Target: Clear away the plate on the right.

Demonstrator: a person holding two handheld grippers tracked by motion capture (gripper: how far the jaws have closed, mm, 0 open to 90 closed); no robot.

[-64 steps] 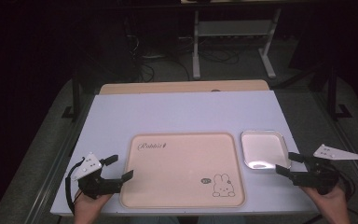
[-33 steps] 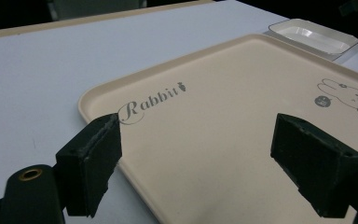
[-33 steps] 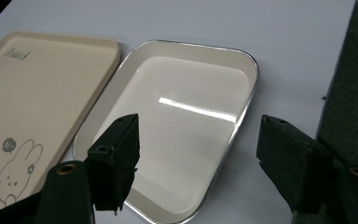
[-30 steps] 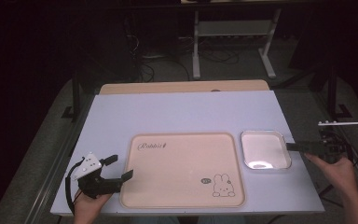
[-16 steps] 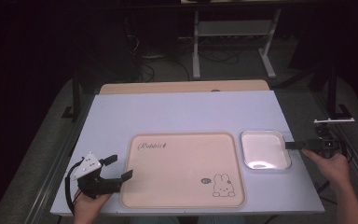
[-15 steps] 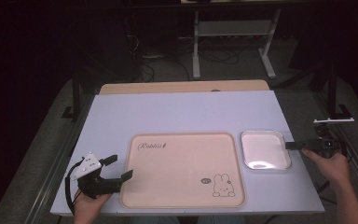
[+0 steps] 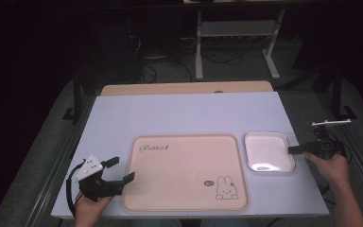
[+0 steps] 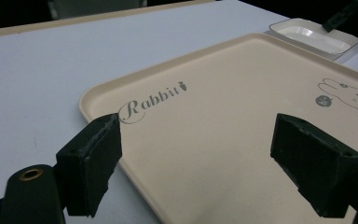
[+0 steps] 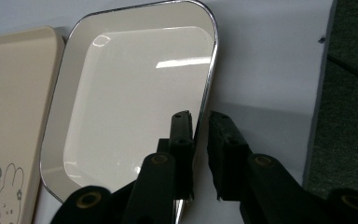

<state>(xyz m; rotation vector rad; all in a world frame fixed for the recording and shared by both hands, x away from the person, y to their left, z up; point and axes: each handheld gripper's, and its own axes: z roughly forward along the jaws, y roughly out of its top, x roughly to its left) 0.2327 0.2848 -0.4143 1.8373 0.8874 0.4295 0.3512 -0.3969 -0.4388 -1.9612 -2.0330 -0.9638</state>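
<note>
Jaws first: on my right gripper (image 9: pixel 199 140) they have just been closing and now straddle the near rim of the white dish (image 9: pixel 135 93), 1 jaw inside the rim and 1 outside. A thin gap still shows at the outer jaw in the right gripper view, so I cannot tell whether the pads press the rim yet. On my left gripper (image 8: pixel 209 172) the 2 jaws stand wide apart with nothing between them.

Taking the beige rabbit tray (image 7: pixel 184 170) as my landmark, the white desk (image 7: pixel 184 113) lies under it and runs well beyond it on every side. The tray sits flat, with its "Rabbit" lettering toward the far left corner and the rabbit drawing at the near right corner.

White dish (image 7: pixel 268 151): just beside the tray's right edge, level with its far half, a narrow strip of desk between them. My right gripper (image 7: pixel 297 150) reaches the dish from the side away from the tray.

My left gripper (image 7: pixel 121 171) hovers at the tray's near left corner, its open jaws over the tray's edge.
</note>
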